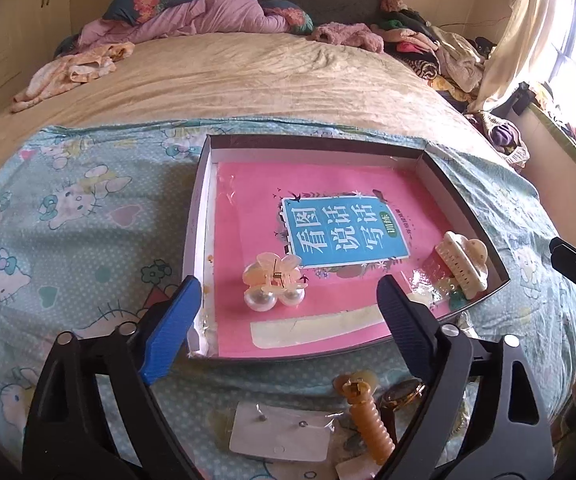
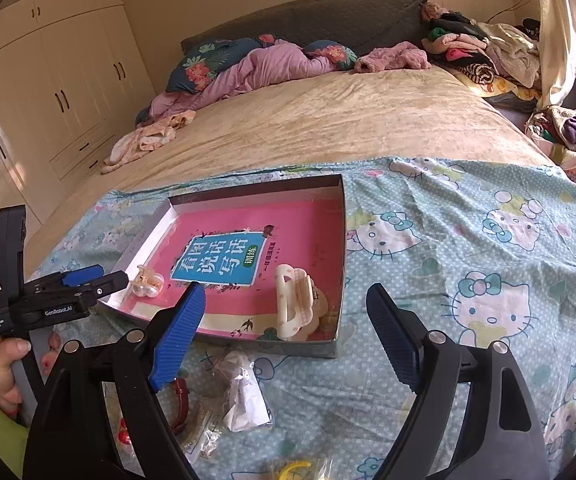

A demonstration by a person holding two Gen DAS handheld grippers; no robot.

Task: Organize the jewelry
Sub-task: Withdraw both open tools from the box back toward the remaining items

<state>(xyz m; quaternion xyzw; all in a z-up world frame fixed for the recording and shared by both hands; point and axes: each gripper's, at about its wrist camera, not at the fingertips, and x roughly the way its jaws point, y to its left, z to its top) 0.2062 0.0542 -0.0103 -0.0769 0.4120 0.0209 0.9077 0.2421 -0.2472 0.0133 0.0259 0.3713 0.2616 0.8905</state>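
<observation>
Blue ribbed pads mark both claws, each with its jaws spread wide and nothing between them. In the left wrist view, read from left to right, the left gripper (image 1: 290,304) frames the lower centre, and just past its tips, inside the shallow box (image 1: 203,216), sits the pearl hair clip (image 1: 273,282) on the pink booklet (image 1: 328,216) lining the box floor; farther right, in the box's near right corner, lies the cream claw clip (image 1: 464,262), its long axis running diagonally from upper left to lower right. At bottom centre, outside the box on the cartoon-print sheet (image 1: 67,208), remain the earring card (image 1: 279,432), the amber ribbed clip (image 1: 366,420) and a watch (image 1: 402,394), all nearly beneath the left claw. In the right wrist view the left gripper appears at the left edge, the right gripper (image 2: 285,312) at lower centre, with a crumpled plastic packet (image 2: 243,388) and a dark red strap (image 2: 181,400) lying below its left pad. The unsorted pieces thus lie below and behind both claws' tips, toward the lower frame edge; judged from this, the coming pick calls for drawing back and tipping downward, and the left claw seems nearer the amber clip, whose long axis runs roughly along that claw's pointing line.
</observation>
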